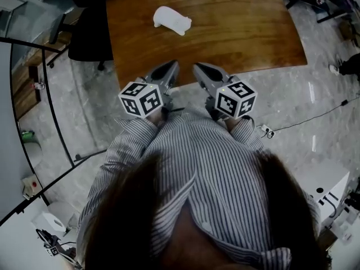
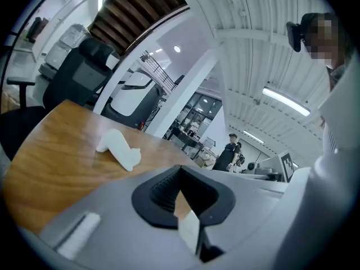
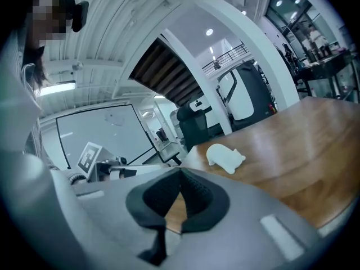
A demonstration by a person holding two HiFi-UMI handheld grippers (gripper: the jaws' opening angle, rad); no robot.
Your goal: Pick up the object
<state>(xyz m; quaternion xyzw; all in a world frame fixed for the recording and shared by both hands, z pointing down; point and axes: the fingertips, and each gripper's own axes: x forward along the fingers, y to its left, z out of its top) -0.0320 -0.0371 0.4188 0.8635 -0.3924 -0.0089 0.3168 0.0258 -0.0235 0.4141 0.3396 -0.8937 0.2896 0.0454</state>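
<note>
Lower centre of head view: striped shirt (image 1: 191,167), then two marker cubes with black-white square codes. Just above: left gripper (image 1: 173,66) pressed together, empty; right gripper (image 1: 198,67) likewise pressed together, empty; both at near edge of wooden table (image 1: 247,32). Upper centre: white object (image 1: 171,19) lying on table, well apart from both grippers.

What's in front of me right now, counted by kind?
white animal-shaped figure: 1
wooden table: 1
black office chair: 1
grippers: 2, the left gripper and the right gripper, both shut and empty
Total: 5
</note>
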